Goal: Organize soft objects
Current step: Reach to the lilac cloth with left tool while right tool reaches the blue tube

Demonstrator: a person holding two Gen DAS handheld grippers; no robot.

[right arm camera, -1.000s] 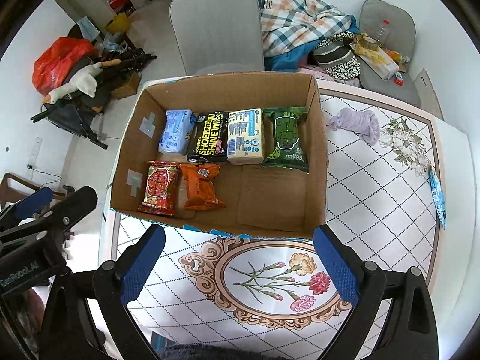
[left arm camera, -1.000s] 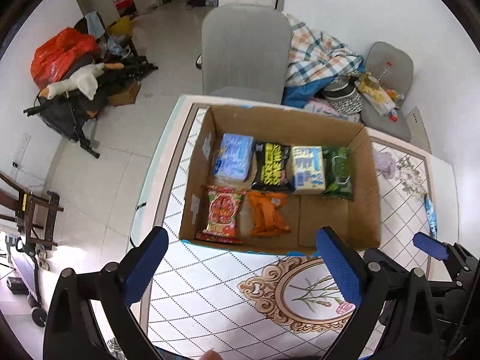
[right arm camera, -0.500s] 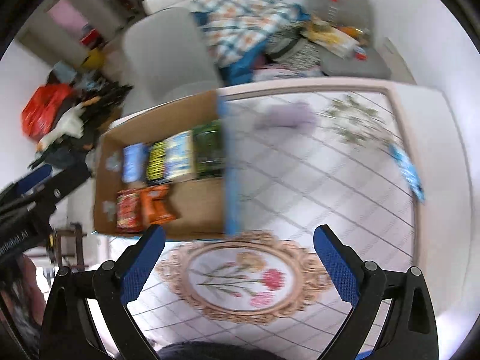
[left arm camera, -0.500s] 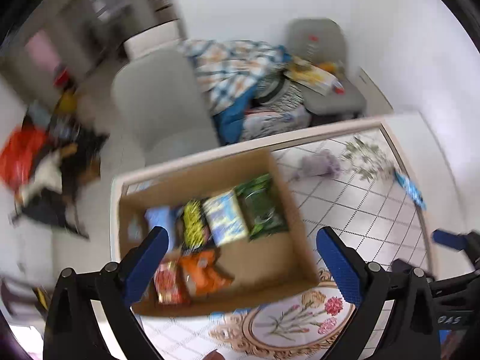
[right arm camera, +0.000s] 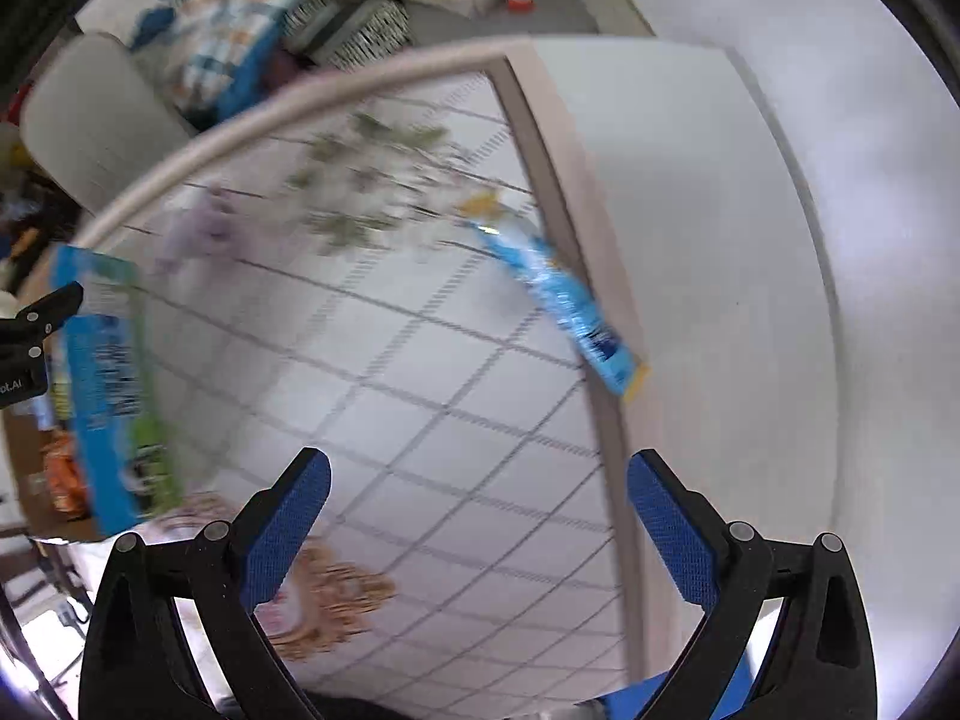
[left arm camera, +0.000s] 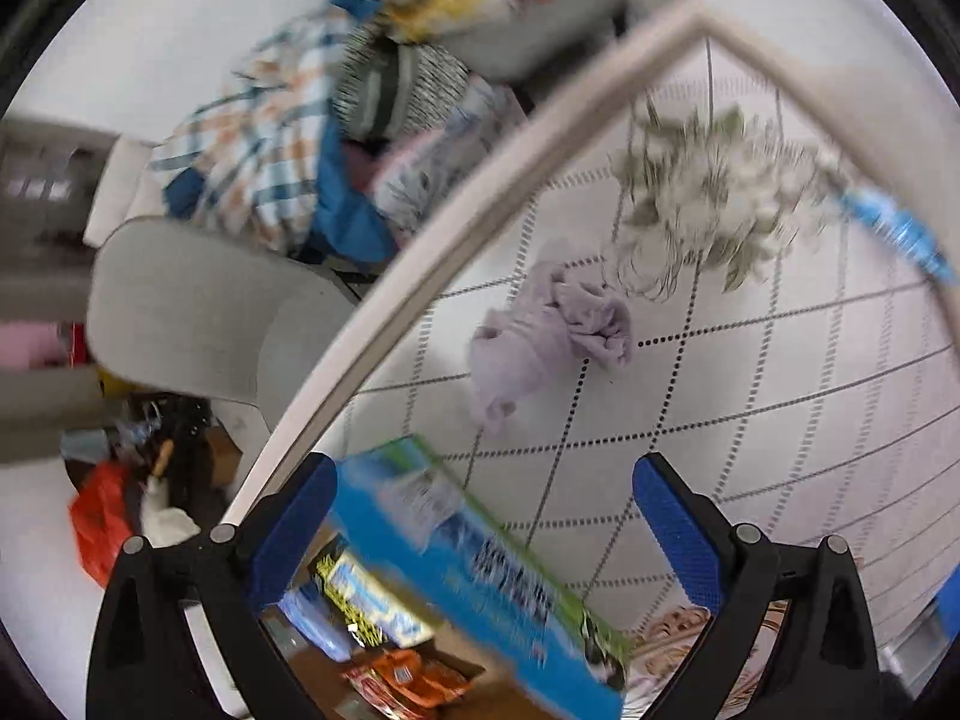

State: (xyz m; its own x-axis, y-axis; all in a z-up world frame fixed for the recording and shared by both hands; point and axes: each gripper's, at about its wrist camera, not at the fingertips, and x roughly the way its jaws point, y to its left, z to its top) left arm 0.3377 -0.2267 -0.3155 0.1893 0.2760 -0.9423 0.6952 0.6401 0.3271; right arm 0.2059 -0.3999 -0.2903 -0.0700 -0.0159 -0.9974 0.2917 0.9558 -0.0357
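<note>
Both tools stood wide apart and held nothing. The left gripper [left arm camera: 483,516] hung over the near wall of the cardboard box [left arm camera: 480,588], whose blue printed flap filled the space between its fingers; snack packets [left arm camera: 408,675] lay inside, low in that view. The right gripper [right arm camera: 477,525] hung over bare patterned table [right arm camera: 420,420] near the right edge.

Beyond the box, toward the far edge of the table, the crumpled lilac cloth [left arm camera: 549,324] lay loose, apart from the box and from the printed flowers. Farther right, the blue packet [right arm camera: 564,306] lay along the right edge border, one end just at the frame.

Both views were smeared, so the tools were likely moving fast. A quick reach for the cloth could clip the box flap and shove the box, since that flap stood directly in the left tool's line. The cloth, being limp, might be pinched only by a fold and slip out. The blue packet sat so close to the edge that a glancing finger could push it off the table, and its thin, flat shape offered little to grip.
</note>
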